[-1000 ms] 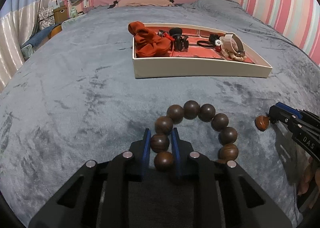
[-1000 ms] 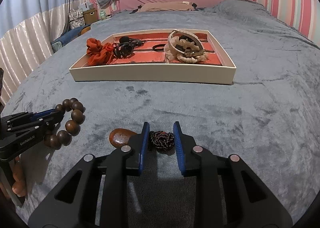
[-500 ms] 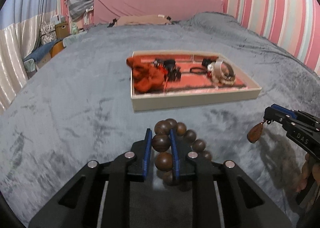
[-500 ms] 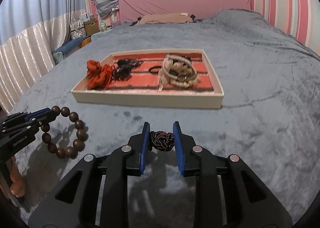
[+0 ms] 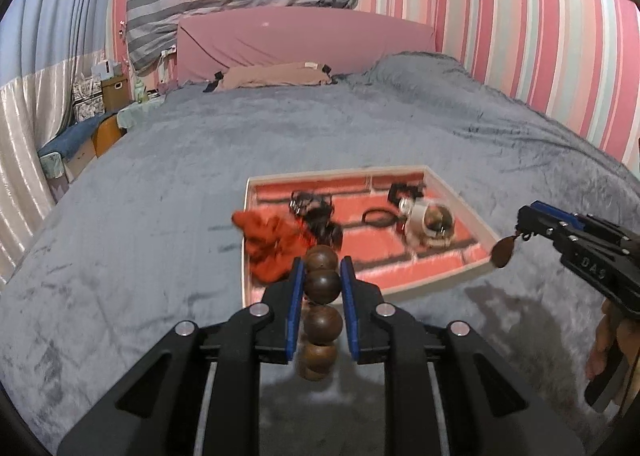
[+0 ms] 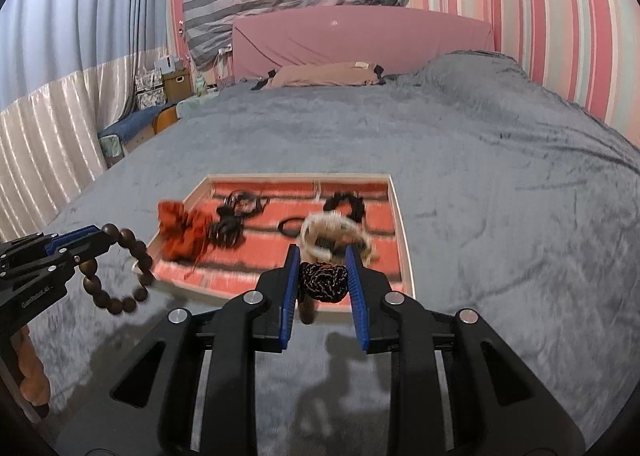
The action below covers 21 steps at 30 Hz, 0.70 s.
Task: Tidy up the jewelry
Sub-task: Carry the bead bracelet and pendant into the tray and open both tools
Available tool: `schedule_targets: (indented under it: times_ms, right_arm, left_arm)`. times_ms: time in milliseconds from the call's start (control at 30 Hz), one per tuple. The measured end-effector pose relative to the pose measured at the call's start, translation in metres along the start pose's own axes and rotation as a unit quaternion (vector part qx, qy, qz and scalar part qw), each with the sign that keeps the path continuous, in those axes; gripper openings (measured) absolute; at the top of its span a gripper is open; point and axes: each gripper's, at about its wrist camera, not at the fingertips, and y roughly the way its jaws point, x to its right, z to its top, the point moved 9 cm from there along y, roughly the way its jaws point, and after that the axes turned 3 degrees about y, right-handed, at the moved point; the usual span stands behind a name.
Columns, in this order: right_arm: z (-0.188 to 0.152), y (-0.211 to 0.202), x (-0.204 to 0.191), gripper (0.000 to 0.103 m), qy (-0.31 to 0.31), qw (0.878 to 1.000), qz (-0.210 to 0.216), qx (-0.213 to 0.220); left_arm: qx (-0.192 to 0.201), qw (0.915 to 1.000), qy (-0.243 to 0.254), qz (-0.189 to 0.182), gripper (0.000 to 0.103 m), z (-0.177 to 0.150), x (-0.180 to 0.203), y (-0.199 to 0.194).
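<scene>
A bracelet of dark wooden beads (image 5: pixel 322 286) hangs in the air, with my left gripper (image 5: pixel 320 268) shut on it. In the right wrist view, that left gripper (image 6: pixel 98 236) shows at the left edge with the bracelet (image 6: pixel 120 304) dangling as a loop. My right gripper (image 6: pixel 323 256) is shut on a black and orange braided cord knot (image 6: pixel 323 282). From the cord a brown pendant (image 5: pixel 503 252) hangs below the right gripper (image 5: pixel 520 224). Both are raised over the grey blanket, just short of the cream tray (image 5: pixel 440 280) with its red lining.
The tray (image 6: pixel 402 232) holds an orange scrunchie (image 5: pixel 272 240), a black clip (image 5: pixel 316 216), a black hair tie (image 5: pixel 378 217) and cream bangles (image 5: pixel 428 222). A pink headboard (image 5: pixel 304 44) stands at the far end. Boxes and clutter (image 5: pixel 104 92) sit beside the bed's left edge.
Both grippers have risen off the blanket, lifting the bead bracelet and the cord with its pendant. The tray now appears from higher up and closer.
</scene>
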Motion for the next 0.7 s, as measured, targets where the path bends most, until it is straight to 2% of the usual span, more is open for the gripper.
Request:
schedule_targets:
  times_ms: [167, 300, 533, 700]
  right_arm:
    - [0.019, 0.020, 0.006, 0.024, 0.001, 1.000, -0.002, -0.001]
    - [0.020, 0.039, 0.008, 0.024, 0.003, 1.000, -0.002, -0.009]
    - [-0.006, 0.078, 0.018, 0.024, 0.006, 0.999, -0.009, -0.038]
    - [-0.026, 0.099, 0.030, 0.024, 0.019, 0.998, -0.020, -0.057]
  left_arm:
    - [0.006, 1.0000, -0.002, -0.007, 0.019, 0.023, 0.004, 0.016]
    - [0.001, 1.0000, 0.003, -0.004, 0.019, 0.030, 0.005, 0.039]
    - [-0.035, 0.9993, -0.001, 0.014, 0.019, 0.008, -0.011, 0.086]
    - [-0.049, 0.9979, -0.013, 0.039, 0.019, -0.008, -0.033, 0.102]
